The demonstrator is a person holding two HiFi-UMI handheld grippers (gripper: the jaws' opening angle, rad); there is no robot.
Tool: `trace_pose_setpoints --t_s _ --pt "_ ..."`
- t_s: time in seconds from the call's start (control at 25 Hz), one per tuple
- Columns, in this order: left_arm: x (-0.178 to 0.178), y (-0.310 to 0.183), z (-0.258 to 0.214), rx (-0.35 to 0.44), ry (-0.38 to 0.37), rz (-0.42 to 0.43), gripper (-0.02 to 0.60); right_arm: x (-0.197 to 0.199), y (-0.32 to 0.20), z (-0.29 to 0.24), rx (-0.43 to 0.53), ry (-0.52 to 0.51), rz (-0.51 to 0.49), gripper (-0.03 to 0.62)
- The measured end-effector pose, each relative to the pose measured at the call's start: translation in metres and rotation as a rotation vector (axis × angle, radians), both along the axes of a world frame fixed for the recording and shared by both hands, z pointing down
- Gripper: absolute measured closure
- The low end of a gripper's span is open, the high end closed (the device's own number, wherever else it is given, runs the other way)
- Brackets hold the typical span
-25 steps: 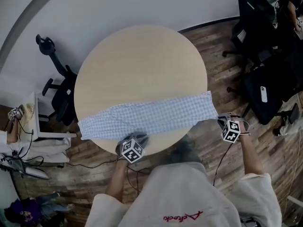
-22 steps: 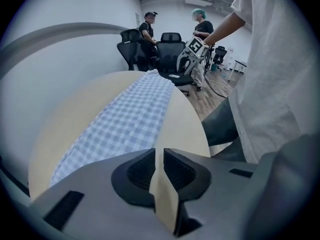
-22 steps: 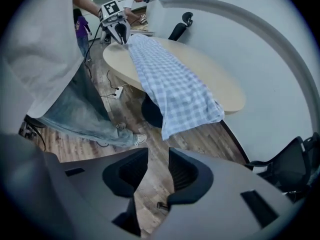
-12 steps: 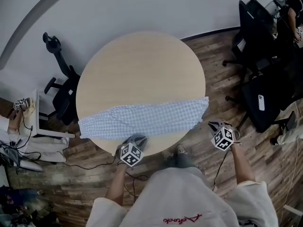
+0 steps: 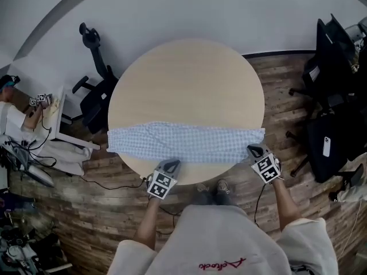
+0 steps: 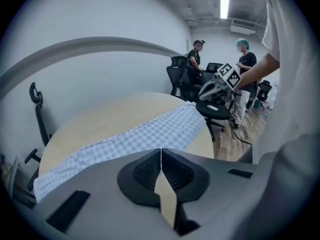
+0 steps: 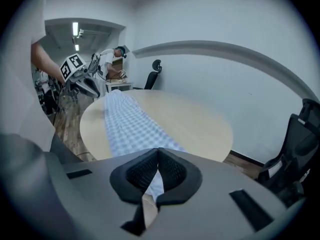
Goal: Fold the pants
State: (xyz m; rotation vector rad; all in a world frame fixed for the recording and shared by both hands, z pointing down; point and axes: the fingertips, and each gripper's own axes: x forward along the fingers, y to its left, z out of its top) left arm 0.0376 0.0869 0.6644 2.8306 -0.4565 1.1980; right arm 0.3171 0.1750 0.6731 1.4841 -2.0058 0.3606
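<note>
The pants (image 5: 189, 142), light blue check cloth, lie as a long flat strip across the near part of the round wooden table (image 5: 183, 79). My left gripper (image 5: 171, 164) is shut, tips at the strip's near edge by the table rim. In the left gripper view its jaws (image 6: 161, 150) meet with only bare table in the gap, and the pants (image 6: 150, 134) lie just beyond. My right gripper (image 5: 252, 149) is at the strip's right end. Its jaws (image 7: 158, 150) have just closed, and cloth (image 7: 130, 124) runs in under the tips.
A black office chair (image 5: 94, 96) stands at the table's left and more black chairs (image 5: 332, 96) at the right. A white stand (image 5: 57, 130) with a seated person is far left. Cables (image 5: 114, 199) lie on the wooden floor. Two people (image 6: 245, 64) stand beyond the table.
My right gripper moved in from beside the table to the pants' right end. The cloth that hung over the right rim now lies on the table. My left gripper rose slightly.
</note>
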Motion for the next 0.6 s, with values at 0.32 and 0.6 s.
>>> trace_pose_setpoints --t_s 0.32,0.6 --pt "-0.059 -0.030 -0.013 -0.035 0.099 -0.255 0.546 -0.057 -0.060 -0.015 0.032 -0.092 -0.099 0.565" --pt "-0.138 -0.083 -0.009 -0.044 0.173 -0.399 0.546 -0.130 -0.115 -0.017 0.015 -0.063 -0.187 0.565"
